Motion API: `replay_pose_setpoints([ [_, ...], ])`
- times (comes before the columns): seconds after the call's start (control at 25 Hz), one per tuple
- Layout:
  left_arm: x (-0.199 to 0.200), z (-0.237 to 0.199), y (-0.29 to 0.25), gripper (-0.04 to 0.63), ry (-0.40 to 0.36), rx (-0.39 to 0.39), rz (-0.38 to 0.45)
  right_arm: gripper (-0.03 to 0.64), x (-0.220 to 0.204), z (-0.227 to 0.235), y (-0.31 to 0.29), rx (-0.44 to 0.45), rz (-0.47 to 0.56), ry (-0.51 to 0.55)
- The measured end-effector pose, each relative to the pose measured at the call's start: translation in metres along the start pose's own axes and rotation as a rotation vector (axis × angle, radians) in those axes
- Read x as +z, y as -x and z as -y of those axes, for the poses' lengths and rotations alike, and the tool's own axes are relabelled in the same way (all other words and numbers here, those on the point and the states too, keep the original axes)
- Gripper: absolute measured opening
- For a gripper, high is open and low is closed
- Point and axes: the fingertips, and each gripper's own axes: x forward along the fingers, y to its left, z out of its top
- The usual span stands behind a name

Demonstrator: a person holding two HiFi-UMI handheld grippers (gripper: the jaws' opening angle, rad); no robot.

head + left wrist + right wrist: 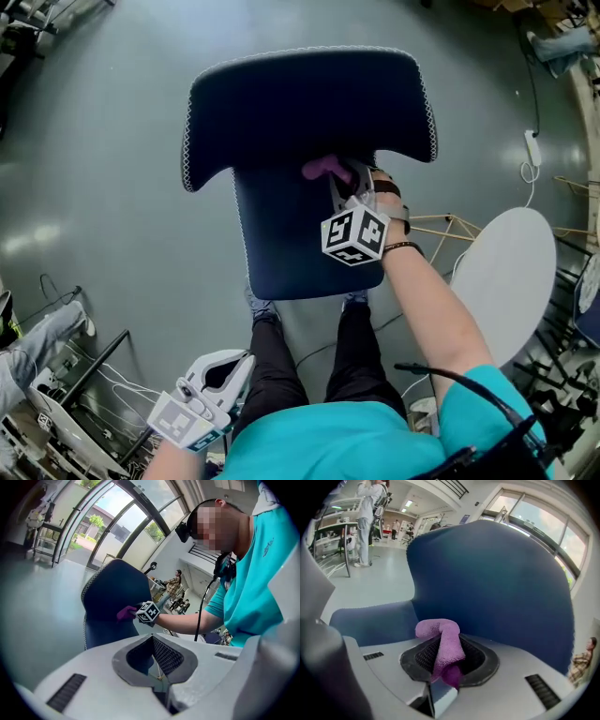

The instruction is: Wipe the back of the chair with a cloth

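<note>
The dark blue chair stands in front of me, a wide upper part over a narrower panel. My right gripper is shut on a purple cloth and holds it against the chair where the wide part narrows. In the right gripper view the cloth bulges out between the fingertips of this gripper, with the blue chair filling the view close behind. My left gripper hangs low at my left side, away from the chair. It is shut and holds nothing.
A round white table stands at the right, close to my right arm. Cables and a white plug strip lie on the grey floor. Racks with wires crowd the bottom left. People stand far off.
</note>
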Motion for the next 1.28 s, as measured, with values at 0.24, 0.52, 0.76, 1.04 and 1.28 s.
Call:
replay_pose_setpoints([
  [0.24, -0.017, -0.052, 0.071, 0.003, 0.068, 0.102, 0.073, 0.087, 0.1, -0.094, -0.052, 0.145, 0.067, 0.064],
  [0.52, -0.037, -0.101, 0.129, 0.003, 0.142, 0.171, 0.129, 0.087, 0.162, -0.139, -0.093, 0.167, 0.047, 0.059],
  [0.76, -0.038, -0.109, 0.136, 0.003, 0.155, 0.174, 0.125, 0.087, 0.149, -0.125, -0.1, 0.14, -0.002, -0.041],
  [1.04, -0.018, -0.087, 0.092, 0.003, 0.115, 0.119, 0.068, 0.087, 0.071, -0.059, -0.089, 0.073, -0.081, -0.296],
  [1.28, 0.001, -0.055, 0.036, 0.003, 0.043, 0.037, -0.011, 0.087, -0.033, 0.01, -0.06, -0.024, -0.148, -0.613],
])
